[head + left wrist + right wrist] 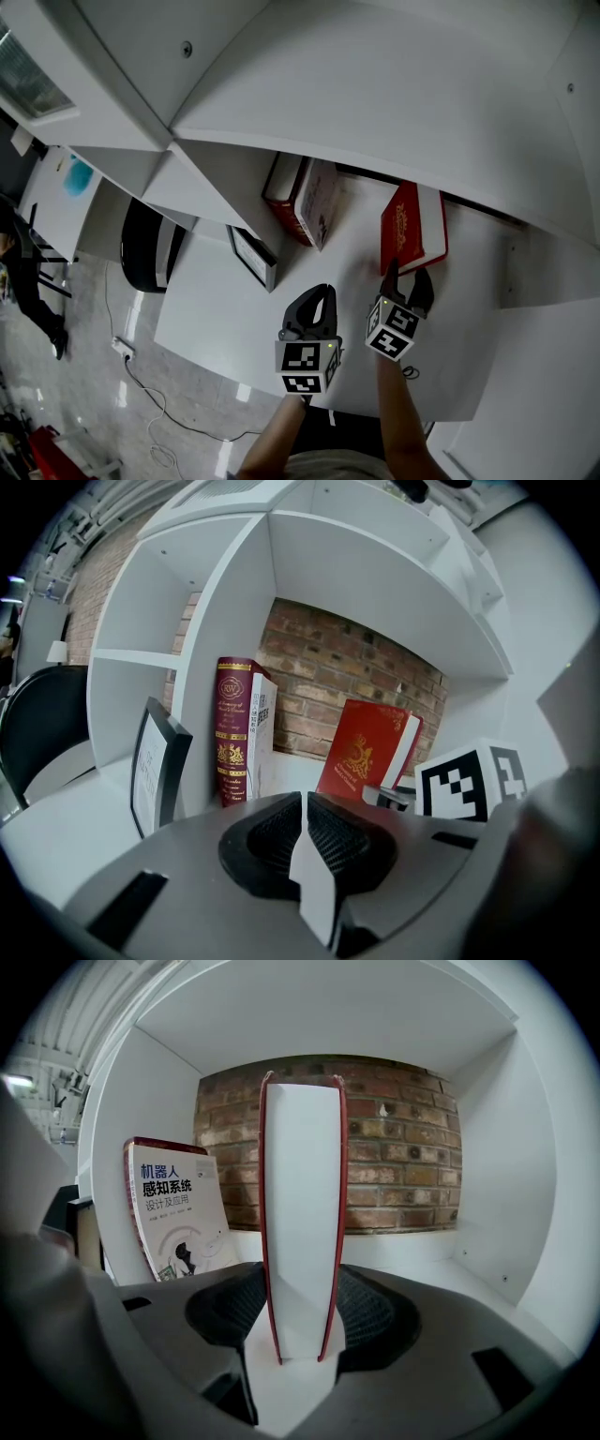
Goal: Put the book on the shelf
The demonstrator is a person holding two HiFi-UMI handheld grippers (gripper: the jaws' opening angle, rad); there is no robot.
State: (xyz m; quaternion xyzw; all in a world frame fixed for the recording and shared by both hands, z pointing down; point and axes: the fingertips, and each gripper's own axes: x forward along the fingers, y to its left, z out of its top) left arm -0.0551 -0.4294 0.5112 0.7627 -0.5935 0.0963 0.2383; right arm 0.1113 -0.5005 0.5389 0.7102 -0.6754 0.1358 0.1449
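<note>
Nearest: right tongs (300,1309) clenched on the red hardback book (302,1194), standing on the white shelf (427,1252) just short of the brick back wall (394,1147). Left tongs (305,832) pressed together, empty. Slide straight toward that wall, hold upright, loosen only once steady. Long axis vertical; pale page edge facing away from the wall, spine toward it.

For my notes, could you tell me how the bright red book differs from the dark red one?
The bright red book stands alone, clamped in the right gripper, pages outward; the dark red book sits untouched beside a white book, gold-lettered spine outward. Both share one shelf compartment.
</note>
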